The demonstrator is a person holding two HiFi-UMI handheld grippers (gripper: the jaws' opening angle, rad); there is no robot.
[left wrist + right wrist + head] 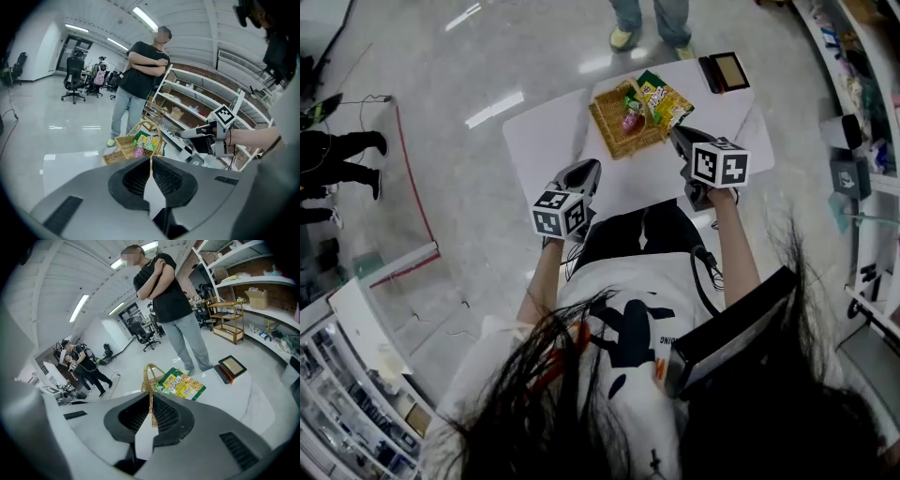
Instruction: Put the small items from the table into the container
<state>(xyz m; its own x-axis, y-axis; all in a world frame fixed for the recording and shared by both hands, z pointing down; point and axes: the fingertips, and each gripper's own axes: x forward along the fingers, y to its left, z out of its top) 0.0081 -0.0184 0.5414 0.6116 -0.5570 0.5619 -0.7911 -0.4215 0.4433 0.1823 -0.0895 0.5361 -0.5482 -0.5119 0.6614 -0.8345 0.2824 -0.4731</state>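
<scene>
A wicker basket (614, 127) with a hoop handle stands at the far middle of the white table (544, 141). A green and yellow snack packet (661, 98) sticks out of it, beside a pink item (630, 122). My left gripper (592, 167) hovers over the table's near edge, short of the basket, jaws together and empty. My right gripper (675, 133) is raised just right of the basket, jaws shut on nothing. From the left gripper (151, 160), the basket (123, 147) lies ahead. Past the right gripper (151, 401) I see the packet (180, 385).
A black framed tablet-like slab (727, 70) lies at the table's far right corner. A person (652, 23) stands just beyond the far edge, arms crossed. Shelving (853, 56) runs along the right side. The table's left half (534, 155) is bare white surface.
</scene>
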